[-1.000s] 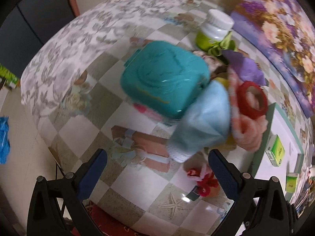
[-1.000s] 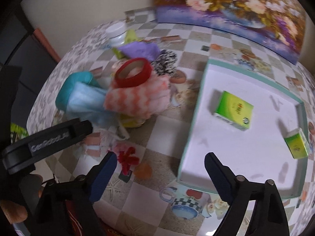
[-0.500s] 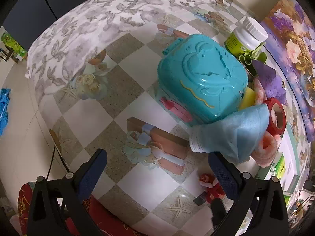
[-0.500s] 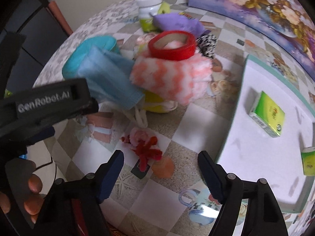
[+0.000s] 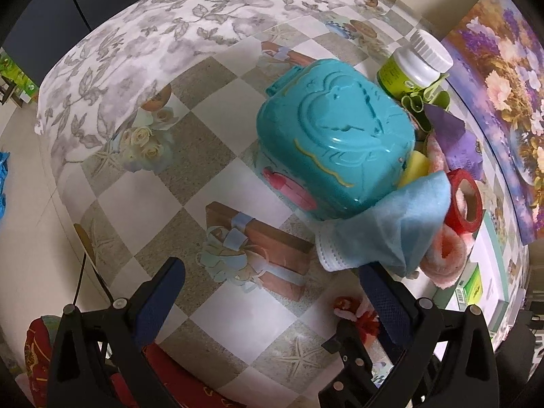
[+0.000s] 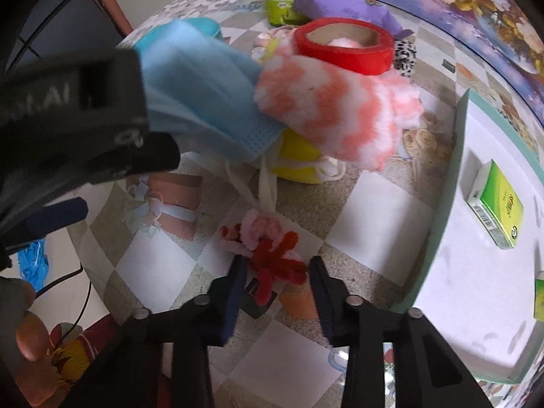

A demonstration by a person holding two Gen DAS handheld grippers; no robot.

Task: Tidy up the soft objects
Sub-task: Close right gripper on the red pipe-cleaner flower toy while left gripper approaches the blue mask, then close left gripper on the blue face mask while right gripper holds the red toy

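Observation:
A red and pink pipe-cleaner flower [image 6: 272, 255] lies on the checked tablecloth. My right gripper [image 6: 277, 263] points down over it; its jaws are closing and the pads meet the flower's two sides. Behind it sits a pile: a blue face mask [image 6: 204, 102], a pink-and-white fluffy cloth [image 6: 333, 112] and a yellow sponge [image 6: 299, 163]. My left gripper [image 5: 272, 267] hangs open above the cloth with nothing between its fingers. The mask [image 5: 384, 231] and the flower [image 5: 353, 309] lie just beyond its right finger.
A teal plastic case [image 5: 333, 136] stands beside the pile, with a red tape roll [image 6: 343, 47], a purple pouch [image 6: 336, 6] and a white-capped bottle [image 5: 414, 64] behind. A white tray [image 6: 476, 272] on the right holds green boxes [image 6: 496, 204]. The table edge runs on the left.
My right gripper has come down over the flower and its jaws have narrowed from wide to the flower's sides. The left gripper shifted a little at first, then kept still.

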